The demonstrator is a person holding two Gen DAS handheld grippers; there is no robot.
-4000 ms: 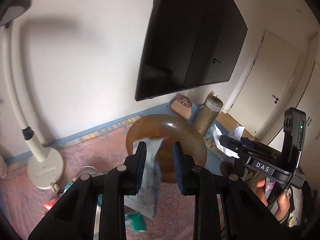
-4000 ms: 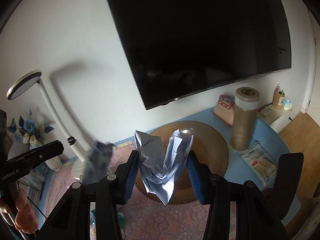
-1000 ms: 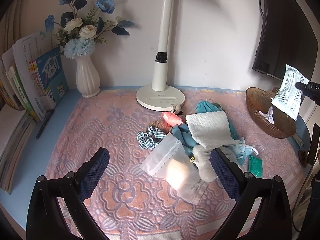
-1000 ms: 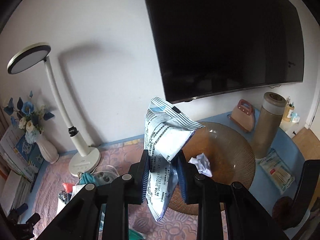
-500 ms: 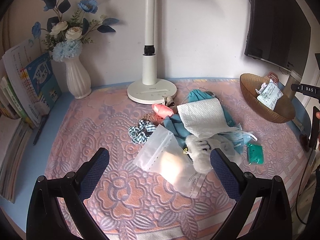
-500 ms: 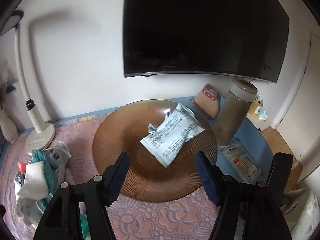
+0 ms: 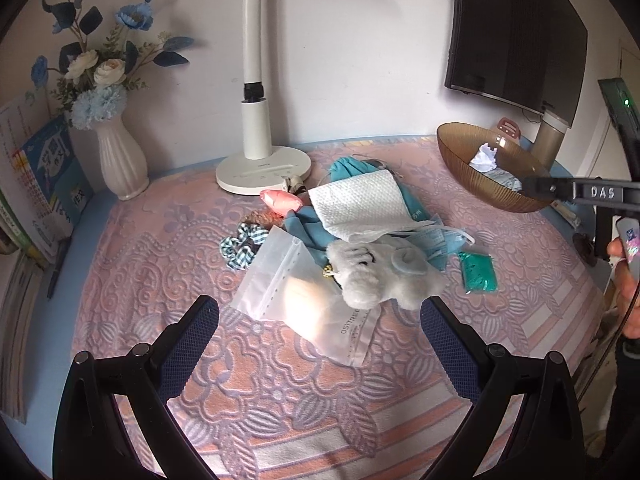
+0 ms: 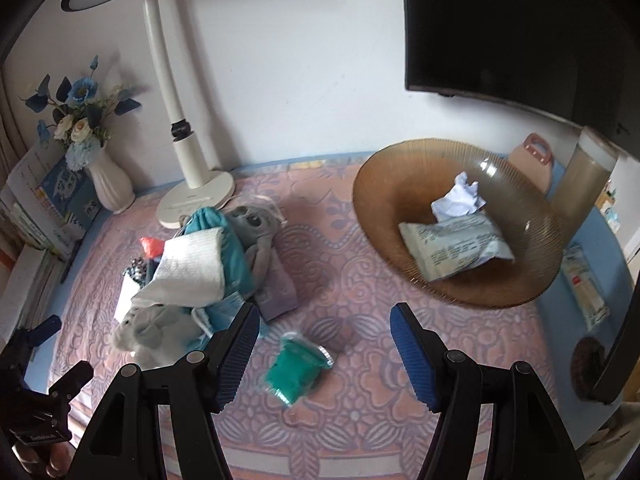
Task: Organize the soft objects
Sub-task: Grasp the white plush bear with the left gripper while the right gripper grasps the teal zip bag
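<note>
Right wrist view: both grippers gape wide and empty, green packet (image 8: 298,368) before right gripper (image 8: 324,350), lamp (image 8: 188,184) behind pile.

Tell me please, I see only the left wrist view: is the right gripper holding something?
Observer: No. The right wrist view shows the right gripper open and empty, with the green packet on the cloth between its fingers.
Operator: What lies in the bowl? Its wall hides part.
Observer: In the bowl, a printed packet lies flat, with a crumpled white paper behind it.
Operator: Is anything hidden behind the pile?
Observer: Yes, a grey-purple pouch lies on the bowl side of the pile.
</note>
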